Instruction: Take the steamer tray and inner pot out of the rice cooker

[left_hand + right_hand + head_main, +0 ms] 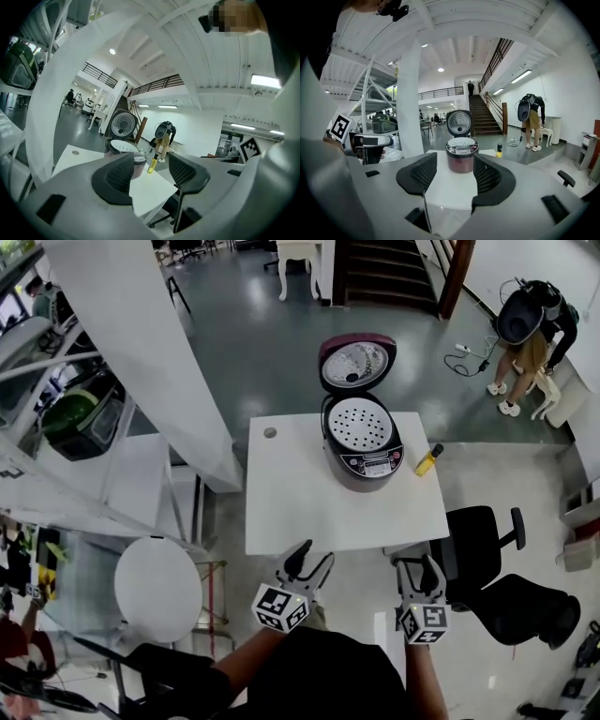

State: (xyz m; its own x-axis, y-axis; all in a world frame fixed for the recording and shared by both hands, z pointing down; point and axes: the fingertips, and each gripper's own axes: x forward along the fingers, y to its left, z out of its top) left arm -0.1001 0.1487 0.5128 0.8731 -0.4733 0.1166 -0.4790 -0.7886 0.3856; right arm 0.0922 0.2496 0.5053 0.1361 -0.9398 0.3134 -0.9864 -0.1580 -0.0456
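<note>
Dark-red round rice cooker [362,457] is sitting on the white square bench [291,493] w/ lid [354,363] up, so the perforated white steamer tray [360,424] is lying exposed in its top. The inner pot is prob. hidden under it. Left gripper [314,557] & right gripper [417,566] are hovering well short of the cooker, on the person's side. Fingers [417,176] are gaping, grasping nothing, likely readying a two-sided lift.

Open-plan office hall, staircase [389,273], mezzanine railing [436,93], office chair [478,535], white table [300,493]
</note>
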